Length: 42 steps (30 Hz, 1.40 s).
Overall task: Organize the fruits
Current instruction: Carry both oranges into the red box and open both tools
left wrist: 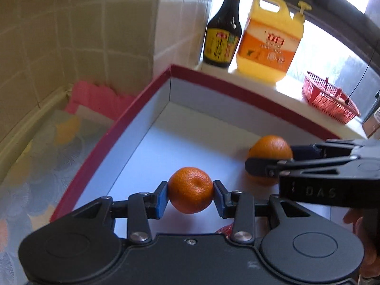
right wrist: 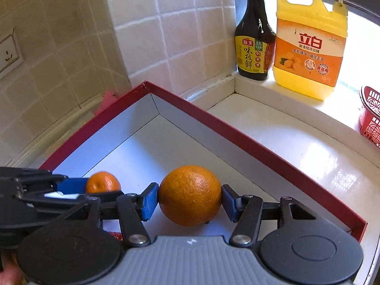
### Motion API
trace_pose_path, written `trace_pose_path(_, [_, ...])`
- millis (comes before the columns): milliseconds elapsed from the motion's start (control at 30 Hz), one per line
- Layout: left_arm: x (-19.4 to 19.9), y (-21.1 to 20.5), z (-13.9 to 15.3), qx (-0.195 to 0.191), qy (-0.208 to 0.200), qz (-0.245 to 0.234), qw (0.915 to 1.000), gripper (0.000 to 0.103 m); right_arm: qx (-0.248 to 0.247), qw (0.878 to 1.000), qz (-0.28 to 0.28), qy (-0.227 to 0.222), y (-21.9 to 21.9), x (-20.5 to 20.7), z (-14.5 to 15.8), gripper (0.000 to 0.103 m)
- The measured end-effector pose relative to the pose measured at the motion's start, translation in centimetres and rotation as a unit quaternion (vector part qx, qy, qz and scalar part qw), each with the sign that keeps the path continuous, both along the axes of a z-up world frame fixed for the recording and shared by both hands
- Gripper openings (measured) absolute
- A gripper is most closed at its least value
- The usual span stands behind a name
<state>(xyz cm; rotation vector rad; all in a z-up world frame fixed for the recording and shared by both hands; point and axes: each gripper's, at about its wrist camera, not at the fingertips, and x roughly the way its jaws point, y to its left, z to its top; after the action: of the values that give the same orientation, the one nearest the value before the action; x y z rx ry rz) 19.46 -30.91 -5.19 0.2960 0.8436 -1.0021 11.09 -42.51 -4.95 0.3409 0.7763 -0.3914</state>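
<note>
Left wrist view blurred the patterned counter (left wrist: 47, 156) and cut off a red object under the left gripper (left wrist: 190, 191), whose blue pads clamped a dimpled mandarin (left wrist: 190, 190) over the red-rimmed box (left wrist: 114, 128). Only the right wrist view showed a wall socket (right wrist: 8, 55); there the right gripper (right wrist: 190, 196) pinched a larger, pebbly orange (right wrist: 190, 194) over the same box.

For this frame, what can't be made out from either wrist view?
- Red thing low in the box: both views, hidden behind the gripper bodies; identity unclear.
- Basket contents: left view blurred and glared; right view cut by the edge.
- Whether the small orange or large orange touches the box floor: undersides hidden.
- Pink item beside the box: blurred, partly behind the wall.
</note>
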Motion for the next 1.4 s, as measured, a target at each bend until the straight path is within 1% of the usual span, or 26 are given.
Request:
trace_pose_path(67, [0.3, -0.3, -0.3, 0.005, 0.01, 0.004, 0.9999, 0.048, -0.007, 1.0, 0.0, 0.007, 0.0, 0.4, 0.1, 0.059])
trace_pose_path(300, [0.1, -0.5, -0.6, 0.014, 0.014, 0.005, 0.9998, 0.049, -0.007, 1.0, 0.0, 0.008, 0.0, 0.4, 0.1, 0.06])
trace_pose_path(333, [0.0, -0.5, -0.6, 0.013, 0.013, 0.005, 0.9998, 0.05, -0.007, 1.0, 0.0, 0.008, 0.1, 0.4, 0.1, 0.06])
trace_pose_path(367, [-0.1, -0.5, -0.5, 0.011, 0.013, 0.003, 0.9998, 0.061, -0.007, 1.0, 0.0, 0.008, 0.1, 0.4, 0.1, 0.06])
trace_pose_path(400, [-0.2, -0.5, -0.4, 0.008, 0.014, 0.002, 0.9999, 0.075, -0.007, 1.0, 0.0, 0.008, 0.1, 0.4, 0.1, 0.061])
trace_pose_path(433, [-0.4, -0.5, -0.3, 0.005, 0.013, 0.001, 0.9999, 0.08, -0.006, 1.0, 0.0, 0.007, 0.0, 0.4, 0.1, 0.061])
trace_pose_path(500, [-0.8, -0.4, 0.0, 0.004, 0.001, 0.002, 1.0, 0.08, -0.011, 1.0, 0.001, 0.004, 0.2, 0.3, 0.3, 0.061])
trace_pose_path(567, [-1.0, -0.3, 0.2, 0.005, -0.005, 0.002, 1.0, 0.08, -0.03, 1.0, 0.002, 0.004, 0.6, 0.2, 0.8, 0.061])
trace_pose_path(633, [-1.1, 0.1, 0.7, -0.007, -0.001, 0.004, 1.0, 0.08, -0.047, 0.999, 0.003, 0.002, 1.0, 0.2, 1.4, 0.061])
trace_pose_path(700, [-1.2, 0.9, 1.4, -0.024, 0.0, 0.011, 0.9996, 0.08, -0.049, 0.999, 0.008, -0.007, 1.3, 0.0, 2.1, 0.061])
trace_pose_path(800, [-1.7, 2.3, 2.7, -0.039, -0.01, 0.021, 0.999, 0.08, -0.054, 0.998, 0.012, -0.017, 1.8, -0.3, 3.2, 0.061])
trace_pose_path(933, [-2.1, 5.6, 4.8, -0.062, -0.025, 0.043, 0.9968, 0.08, -0.058, 0.998, 0.026, -0.03, 2.9, -0.8, 4.6, 0.061])
trace_pose_path(1033, [-2.1, 9.3, 6.5, -0.084, -0.03, 0.076, 0.993, 0.08, -0.064, 0.996, 0.043, -0.038, 4.2, -1.1, 5.5, 0.061])
trace_pose_path(1133, [-2.2, 13.8, 8.2, -0.105, -0.034, 0.116, 0.9872, 0.08, -0.064, 0.995, 0.064, -0.051, 5.6, -1.4, 6.4, 0.061])
trace_pose_path(1233, [-3.0, 18.3, 9.8, -0.108, -0.062, 0.164, 0.9786, 0.08, -0.052, 0.992, 0.093, -0.071, 7.0, -1.6, 7.5, 0.061])
trace_pose_path(1300, [-3.5, 21.3, 10.9, -0.112, -0.078, 0.194, 0.9714, 0.08, -0.048, 0.99, 0.109, -0.082, 8.1, -1.6, 8.3, 0.061])
trace_pose_path(1400, [-4.1, 25.7, 12.9, -0.118, -0.106, 0.239, 0.9579, 0.08, -0.054, 0.984, 0.139, -0.097, 10.3, -1.3, 9.6, 0.062])
